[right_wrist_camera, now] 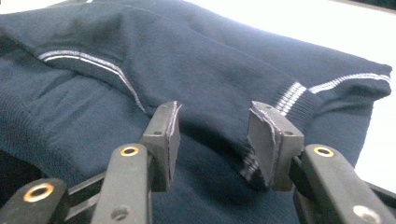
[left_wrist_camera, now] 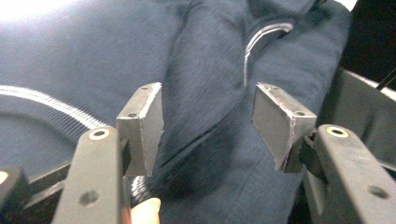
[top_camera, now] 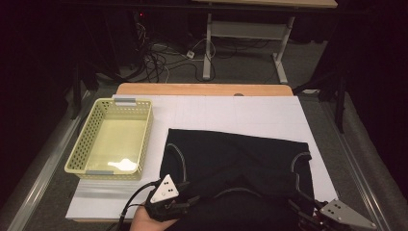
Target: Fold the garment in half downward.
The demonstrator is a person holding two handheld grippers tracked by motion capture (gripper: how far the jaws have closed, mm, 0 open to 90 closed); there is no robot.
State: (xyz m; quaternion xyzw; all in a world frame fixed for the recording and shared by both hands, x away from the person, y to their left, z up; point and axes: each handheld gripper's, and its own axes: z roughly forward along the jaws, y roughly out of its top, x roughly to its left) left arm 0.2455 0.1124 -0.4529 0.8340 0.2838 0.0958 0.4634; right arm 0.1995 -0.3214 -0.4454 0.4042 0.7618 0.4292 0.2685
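Observation:
A dark navy sweater (top_camera: 240, 159) with thin white stripes lies spread on the white sheet (top_camera: 240, 113), and its near part is folded over. My left gripper (top_camera: 188, 193) sits at the sweater's near left edge. In the left gripper view my left gripper (left_wrist_camera: 208, 126) stands open, with a thick fold of the sweater (left_wrist_camera: 205, 70) running between the jaws, which do not pinch it. My right gripper (top_camera: 300, 204) is at the near right corner. In the right gripper view my right gripper (right_wrist_camera: 215, 140) is open around a ribbed, striped edge (right_wrist_camera: 289, 95) of the sweater.
A pale yellow perforated basket (top_camera: 79, 151), with nothing in it, stands on the sheet to the left of the sweater. The wooden table edge (top_camera: 202, 89) shows at the back. Beyond it are cables and the legs of another table (top_camera: 208, 53) on the floor.

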